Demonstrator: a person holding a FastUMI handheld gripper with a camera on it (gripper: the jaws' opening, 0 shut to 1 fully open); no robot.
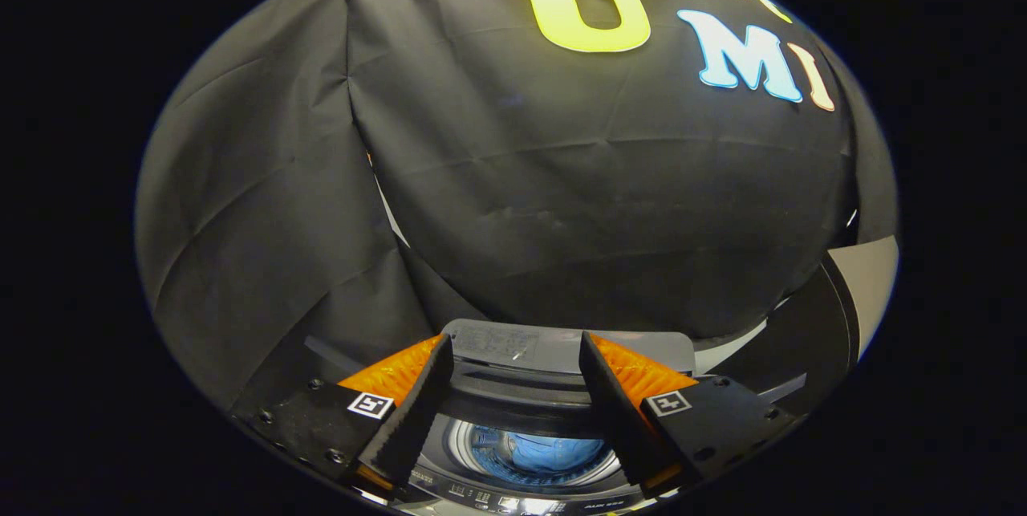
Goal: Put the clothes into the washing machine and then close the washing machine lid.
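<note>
Hovering spread-fingered gripper (517,347) above washing machine (521,492) holding clothes (554,452).

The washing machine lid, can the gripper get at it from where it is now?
Probably yes. The lid stands open just beyond the open gripper, with nothing between them. The blue clothes already lie in the drum below.

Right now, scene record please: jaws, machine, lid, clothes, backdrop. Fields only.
gripper: gripper open, jaws spread wide, holding nothing
washing machine: washing machine below and just ahead of the jaws, drum opening seen between them
lid: lid raised, standing up behind the drum opening
clothes: blue clothes lying inside the drum
backdrop: black cloth hanging behind the machine
task state: clothes in, lid not yet closed
</note>
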